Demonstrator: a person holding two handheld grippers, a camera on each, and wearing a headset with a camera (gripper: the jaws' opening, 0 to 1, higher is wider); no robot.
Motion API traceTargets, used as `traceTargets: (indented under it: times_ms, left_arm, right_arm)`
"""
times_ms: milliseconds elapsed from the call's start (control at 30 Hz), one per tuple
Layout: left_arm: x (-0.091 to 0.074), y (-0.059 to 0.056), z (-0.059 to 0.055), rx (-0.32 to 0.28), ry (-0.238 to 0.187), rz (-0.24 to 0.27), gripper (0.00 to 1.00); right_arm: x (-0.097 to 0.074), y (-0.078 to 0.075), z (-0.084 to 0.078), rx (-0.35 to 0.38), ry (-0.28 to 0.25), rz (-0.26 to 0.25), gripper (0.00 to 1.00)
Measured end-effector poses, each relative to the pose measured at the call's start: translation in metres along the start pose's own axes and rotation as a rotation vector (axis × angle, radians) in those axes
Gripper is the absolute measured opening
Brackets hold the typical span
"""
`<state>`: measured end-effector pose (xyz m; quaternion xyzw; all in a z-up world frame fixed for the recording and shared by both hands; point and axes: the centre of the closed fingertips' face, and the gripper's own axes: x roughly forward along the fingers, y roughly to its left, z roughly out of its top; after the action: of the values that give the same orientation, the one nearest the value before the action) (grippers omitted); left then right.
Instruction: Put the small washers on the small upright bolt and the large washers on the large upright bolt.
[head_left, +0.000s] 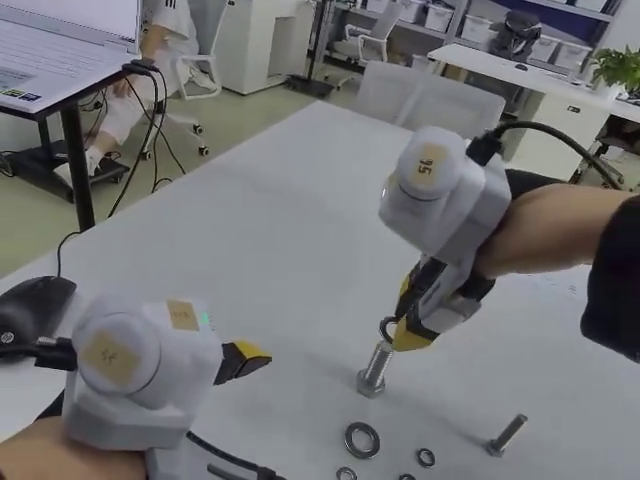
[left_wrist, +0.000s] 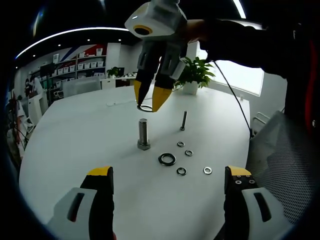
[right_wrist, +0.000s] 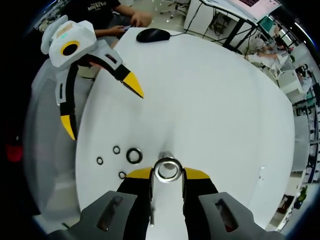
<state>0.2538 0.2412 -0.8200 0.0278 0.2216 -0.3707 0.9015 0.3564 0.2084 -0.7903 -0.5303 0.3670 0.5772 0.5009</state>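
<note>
Barely started tbh: both bolts look bare, and the right gripper (head_left: 408, 338) has its jaws pinched on a large washer (left_wrist: 145, 107) held just above the large bolt (left_wrist: 143, 135), not dropped on yet. A second large washer (left_wrist: 167, 159) plus four small washers (left_wrist: 189, 153) lie loose on the table (left_wrist: 75, 130) near it, with the small bolt (left_wrist: 183, 120) standing just beyond. Left gripper (right_wrist: 104, 114) hangs off to the side, jaws wide apart and empty, and the mouse (head_left: 30, 305) is well away — nothing blocking the drop.

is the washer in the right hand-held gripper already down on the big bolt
No: the left gripper view shows the washer pinched in the right hand-held gripper, with a gap above the large upright bolt.
</note>
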Motion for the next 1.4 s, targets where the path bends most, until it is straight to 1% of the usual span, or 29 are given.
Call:
traceTargets:
  times_ms: [200,700,967,1400]
  left_arm:
    - [0.001,0.001,-0.002,-0.004,0.0,0.002,0.92]
    - [0.001,0.002,-0.004,-0.011,0.002,0.007,0.92]
    - [0.001,0.002,-0.005,-0.016,0.002,0.008,0.92]
    - [0.0,0.003,-0.008,-0.026,0.005,0.009,0.91]
  right_arm:
    - [0.008,-0.003,-0.001,-0.004,0.016,0.01,0.23]
    - [0.019,-0.004,-0.002,-0.002,0.036,0.03,0.23]
    - [0.024,-0.004,-0.006,0.0,0.05,0.035,0.23]
    - [0.042,0.0,-0.01,0.016,0.062,0.058,0.23]
